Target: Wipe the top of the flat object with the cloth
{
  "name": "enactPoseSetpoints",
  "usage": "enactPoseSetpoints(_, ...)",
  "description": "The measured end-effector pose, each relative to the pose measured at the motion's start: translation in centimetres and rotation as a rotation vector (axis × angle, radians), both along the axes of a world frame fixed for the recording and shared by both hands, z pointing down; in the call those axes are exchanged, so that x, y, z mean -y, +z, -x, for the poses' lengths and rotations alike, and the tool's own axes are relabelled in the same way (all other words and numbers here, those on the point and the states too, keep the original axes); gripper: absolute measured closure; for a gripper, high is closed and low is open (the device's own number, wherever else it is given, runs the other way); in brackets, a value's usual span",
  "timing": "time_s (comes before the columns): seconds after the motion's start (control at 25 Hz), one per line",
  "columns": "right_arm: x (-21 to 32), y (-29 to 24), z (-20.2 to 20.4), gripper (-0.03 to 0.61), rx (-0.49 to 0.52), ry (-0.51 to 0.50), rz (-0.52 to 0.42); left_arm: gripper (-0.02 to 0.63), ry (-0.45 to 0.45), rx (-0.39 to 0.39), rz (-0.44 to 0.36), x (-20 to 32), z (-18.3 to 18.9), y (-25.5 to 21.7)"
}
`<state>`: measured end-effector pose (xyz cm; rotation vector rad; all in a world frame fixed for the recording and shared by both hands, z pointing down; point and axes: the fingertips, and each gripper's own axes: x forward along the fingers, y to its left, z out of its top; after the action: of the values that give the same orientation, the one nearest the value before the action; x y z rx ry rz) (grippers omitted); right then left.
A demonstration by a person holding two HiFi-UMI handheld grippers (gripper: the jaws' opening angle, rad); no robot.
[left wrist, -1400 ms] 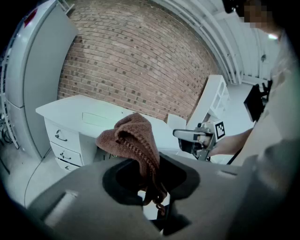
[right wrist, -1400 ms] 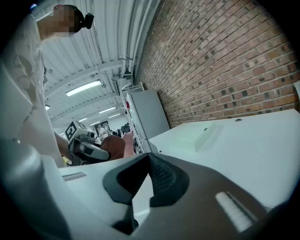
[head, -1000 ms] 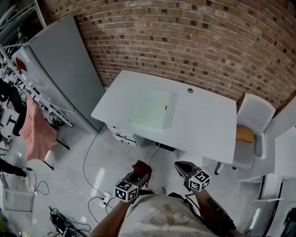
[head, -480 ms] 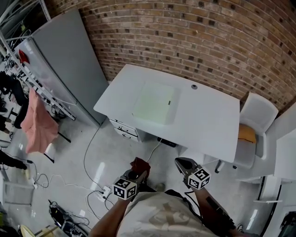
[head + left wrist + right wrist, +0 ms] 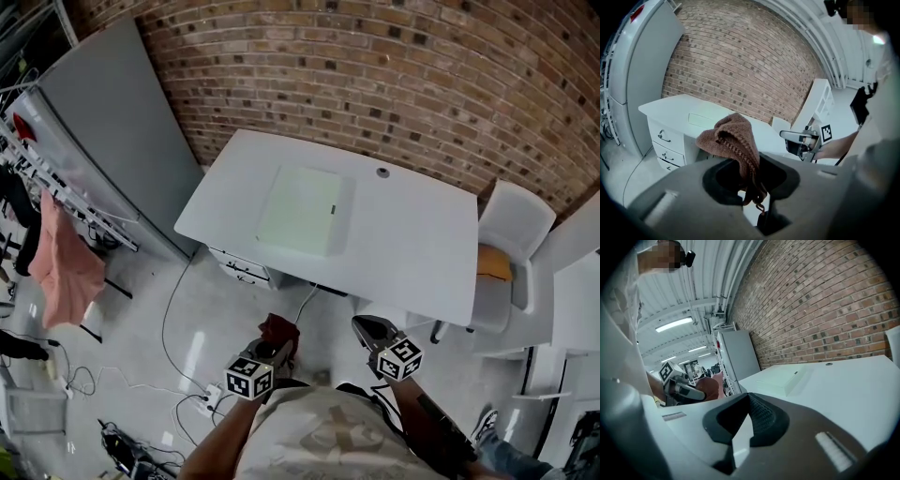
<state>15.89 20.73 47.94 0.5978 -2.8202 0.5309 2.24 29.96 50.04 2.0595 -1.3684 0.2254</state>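
The flat object (image 5: 300, 210) is a pale green slab lying on the left half of the white table (image 5: 412, 244). It also shows in the left gripper view (image 5: 704, 119) and the right gripper view (image 5: 785, 379). My left gripper (image 5: 274, 345) is held over the floor in front of the table, shut on a bunched brown cloth (image 5: 279, 329). The cloth (image 5: 733, 139) sticks up from between the left gripper (image 5: 751, 182) jaws. My right gripper (image 5: 367, 328) is beside it, shut and holding nothing, and its pads meet in its own view (image 5: 746, 420).
A grey cabinet (image 5: 103, 122) stands left of the table against the brick wall. A drawer unit (image 5: 246, 268) sits under the table's left end. A white chair (image 5: 514, 246) with an orange cushion is at the right. Cables (image 5: 183, 380) lie on the floor, and a rack with pink fabric (image 5: 61, 267) stands far left.
Both grippers have moved a little forward towards the table, and the head view has shifted with them. The cloth stays in the left gripper's jaws; the right stays shut.
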Motion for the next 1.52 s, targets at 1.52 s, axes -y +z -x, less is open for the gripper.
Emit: enactPoseSetpoints(1.52,14.6,-1.3,15.3,0.571,-0.094,0.243,-0.013,0.526,0.160,-0.055,-0.041,16.6,19.0,-0.6)
